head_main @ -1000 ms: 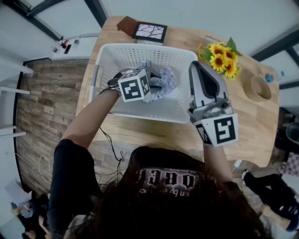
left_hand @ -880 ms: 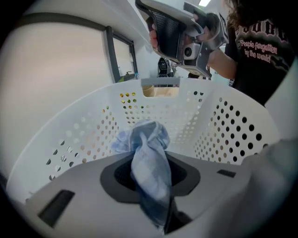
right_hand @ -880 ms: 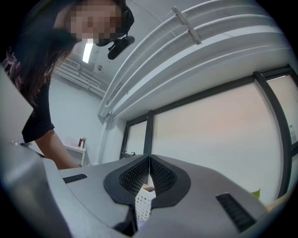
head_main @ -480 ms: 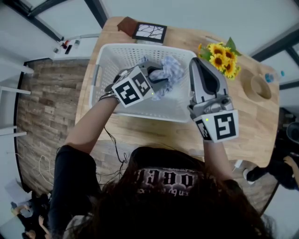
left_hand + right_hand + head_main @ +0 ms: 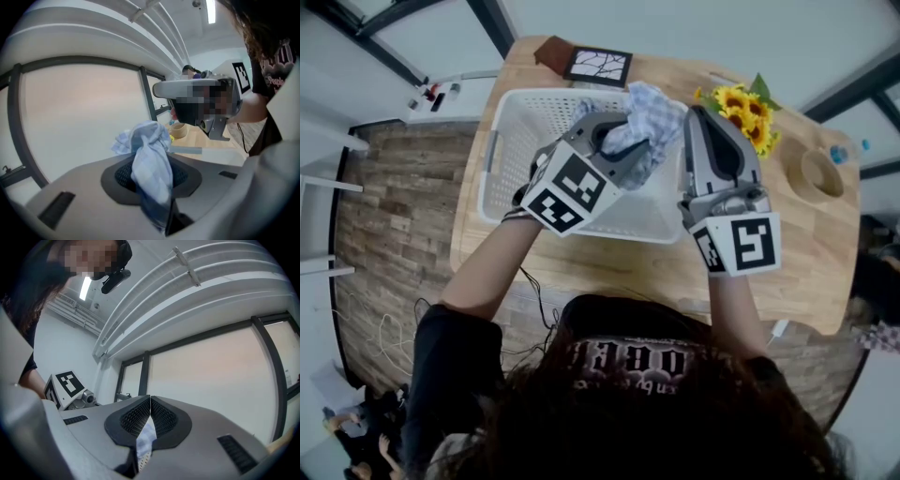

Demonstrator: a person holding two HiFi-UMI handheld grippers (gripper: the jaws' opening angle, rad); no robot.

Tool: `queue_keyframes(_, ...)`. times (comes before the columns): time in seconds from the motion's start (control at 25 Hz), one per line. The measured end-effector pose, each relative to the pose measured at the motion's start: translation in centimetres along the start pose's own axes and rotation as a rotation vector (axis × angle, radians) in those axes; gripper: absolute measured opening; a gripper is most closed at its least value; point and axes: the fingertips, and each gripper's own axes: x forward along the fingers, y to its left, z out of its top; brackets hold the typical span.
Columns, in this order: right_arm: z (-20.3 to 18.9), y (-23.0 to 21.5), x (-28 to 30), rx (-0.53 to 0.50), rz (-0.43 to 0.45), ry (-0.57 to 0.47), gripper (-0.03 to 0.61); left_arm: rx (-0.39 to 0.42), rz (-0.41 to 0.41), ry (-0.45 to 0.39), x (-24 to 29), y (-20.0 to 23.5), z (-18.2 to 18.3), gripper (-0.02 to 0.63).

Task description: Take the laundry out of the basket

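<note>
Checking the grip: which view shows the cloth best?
The left gripper view: the cloth sits close up, pinched between the fingers of the left gripper. Head view shows it bunched over the basket; right gripper view, only a sliver.

Basket on table, sunflowers at its right (picture frame behind)
</note>
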Motion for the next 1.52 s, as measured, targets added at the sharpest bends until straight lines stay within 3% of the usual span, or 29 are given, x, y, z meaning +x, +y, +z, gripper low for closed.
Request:
queue_keyframes(0.28,0.4,-0.9,-0.4,0.005,-0.029,0.005,0.026,-0.161,0.111,-0.114,-2.2,1.4,3.6,0.11)
queue_keyframes(0.64,1.0,-1.6,-1.1,0.011,-0.046,-0.001,0.026,-0.218,0.318,-0.203,-4.4,2.8,6.9,0.11)
queue_keyframes(0.92,1.5,-2.4,-2.0,0.016,-0.058,-0.008,0.026,-0.25,0.402,-0.266,-5.2,2.2,8.7,0.11)
queue_keyframes(1.52,3.2,-4.5,-4.9,0.013,-0.107,-0.026,0.026,-0.248,0.402,-0.315,-4.5,-0.8,12.4,0.11)
